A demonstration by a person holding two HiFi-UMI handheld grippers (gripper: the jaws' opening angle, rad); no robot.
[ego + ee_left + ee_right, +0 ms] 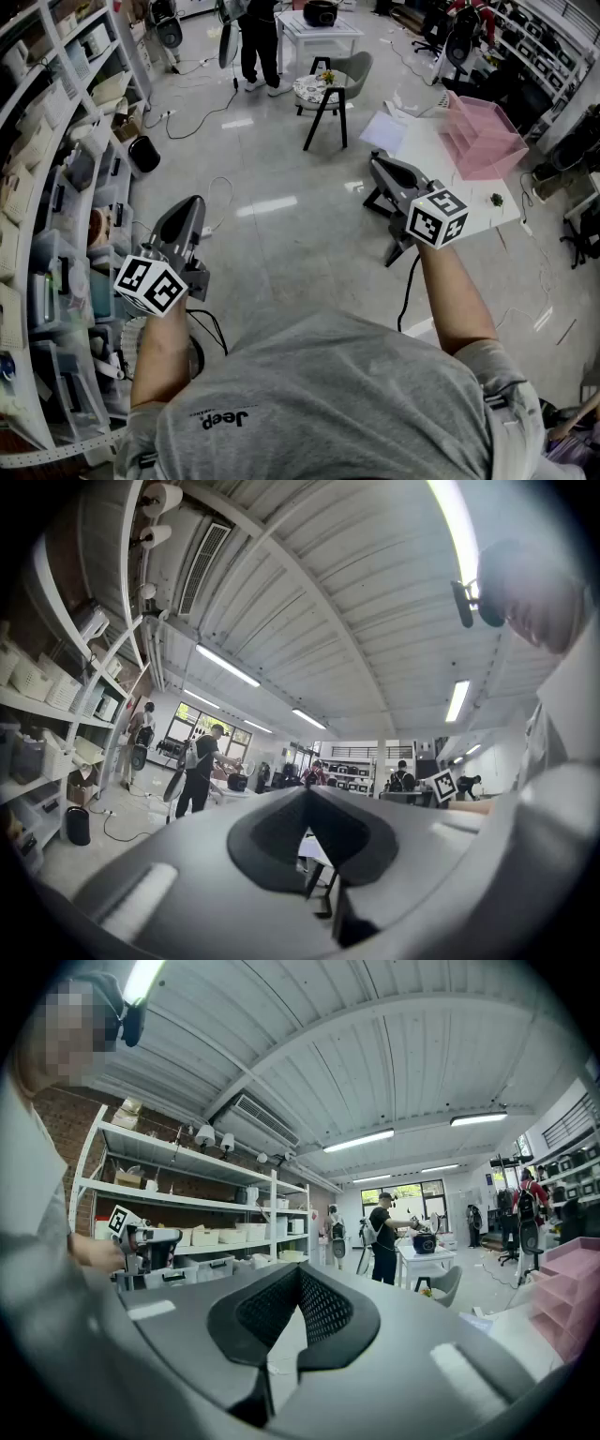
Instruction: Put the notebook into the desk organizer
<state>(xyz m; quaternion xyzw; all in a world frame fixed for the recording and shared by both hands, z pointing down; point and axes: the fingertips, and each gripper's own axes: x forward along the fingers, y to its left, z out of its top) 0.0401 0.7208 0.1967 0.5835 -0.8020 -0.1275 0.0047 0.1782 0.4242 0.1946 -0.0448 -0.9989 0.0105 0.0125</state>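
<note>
A pink desk organizer (483, 136) stands on a white table (436, 155) at the right; it also shows at the right edge of the right gripper view (567, 1288). A pale flat thing, seemingly the notebook (384, 131), lies at the table's near-left corner. My right gripper (378, 164) hangs in the air just short of that corner, shut and holding nothing (292, 1312). My left gripper (192, 206) is raised over the floor at the left, far from the table, also shut and holding nothing (309, 832). Both point outward into the room.
Shelving with bins and boxes (56, 187) lines the left side. A grey chair (330, 89) stands on the floor ahead, with a white table (319, 33) and a standing person (258, 42) behind it. Cables (202, 117) trail across the floor.
</note>
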